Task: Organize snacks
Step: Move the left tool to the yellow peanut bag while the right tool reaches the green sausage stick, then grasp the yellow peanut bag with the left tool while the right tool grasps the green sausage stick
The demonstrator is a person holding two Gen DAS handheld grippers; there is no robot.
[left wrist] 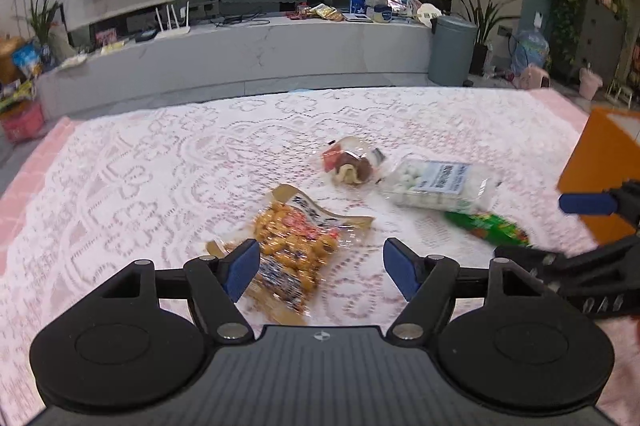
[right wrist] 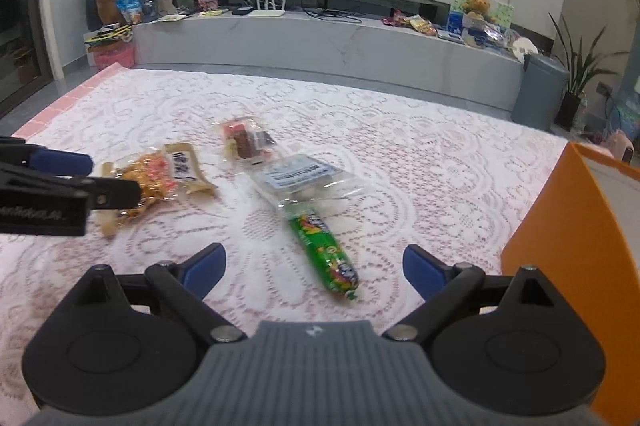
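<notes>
Both tongs released, nothing gripped. Left tongs (left wrist: 320,268) low over the lace-covered tabletop (left wrist: 140,166), spread wide, w/ the nut pack (left wrist: 294,246) partly between the tips: left pad sits over the pack's near-left edge, right pad well clear on bare cloth. Right tongs (right wrist: 314,266) also spread, green tube (right wrist: 326,250) lying between the tips, near end closest to us.

Other snacks, mid-tabletop: clear pack of white candies (left wrist: 438,184) overlapping the tube's far end; small choc pack (left wrist: 352,164) just behind it. Orange box (right wrist: 572,258) stands at the right edge, prob. the bin for all of it.

Step in hand, as we judge it: each side picks its own snack.

- Nut pack is flat, floppy film. We'd shift left tongs a bit left so the pack is centred, pinch across the bulk, not the thin seal.
- Pads may snag the lace; come down light, close, then lift straight.
- Tube is round, could roll. Grip across its mid, clear of the candy pack on top of its far end, else that drags along.
- Right side goes to box first; it's nearer. Keep left clear to avoid a clash.
</notes>
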